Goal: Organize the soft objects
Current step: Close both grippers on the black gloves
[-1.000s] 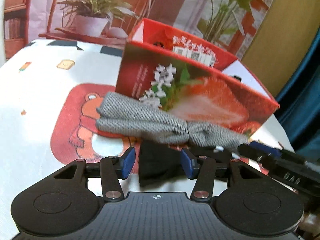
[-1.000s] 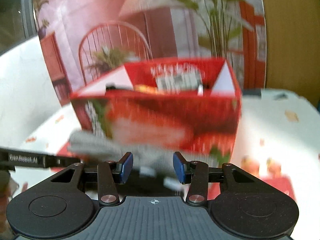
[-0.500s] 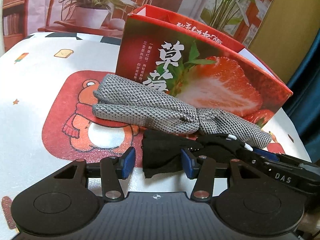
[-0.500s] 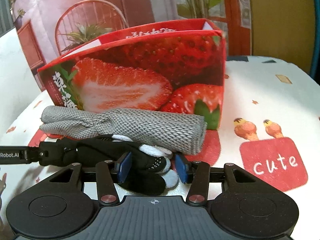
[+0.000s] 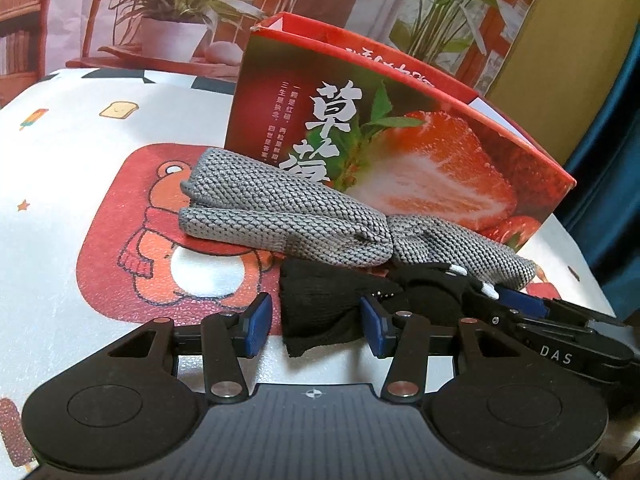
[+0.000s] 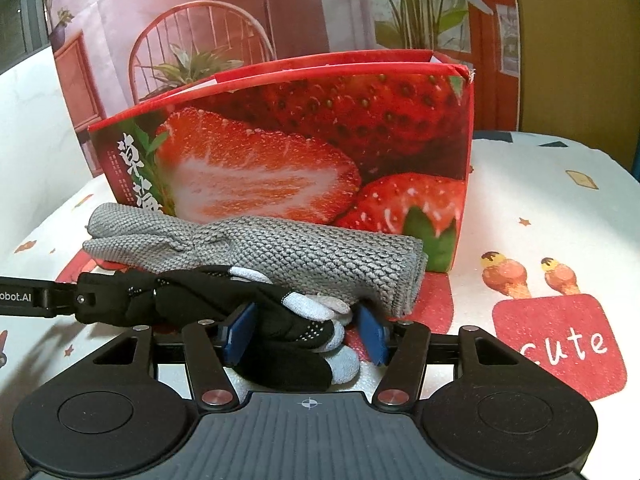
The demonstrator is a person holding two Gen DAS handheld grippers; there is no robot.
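A black glove [image 5: 320, 304] with pale fingertips lies on the tablecloth in front of a grey knitted piece [image 5: 280, 212], which rests against the red strawberry box [image 5: 420, 160]. My left gripper [image 5: 314, 330] straddles the glove's cuff. Its jaws are apart, and the left pad stands clear of the cloth. My right gripper [image 6: 306, 332] is at the other end, its jaws opening around the glove's fingers [image 6: 288, 364] without pressing on them. The right view shows the grey piece [image 6: 300, 252] and the box [image 6: 280, 152] just behind. The inside of the box is hidden.
The white tablecloth [image 5: 60, 200] carries a red bear print and a red "cute" patch [image 6: 560, 348]. A backdrop printed with a chair and potted plants [image 5: 172, 12] stands behind the table. The table edge runs close at the right.
Both cameras have sunk toward the table, so the box's inside no longer shows. The glove and the grey piece now lie flat. My right gripper's jaws have widened around the glove's fingers.
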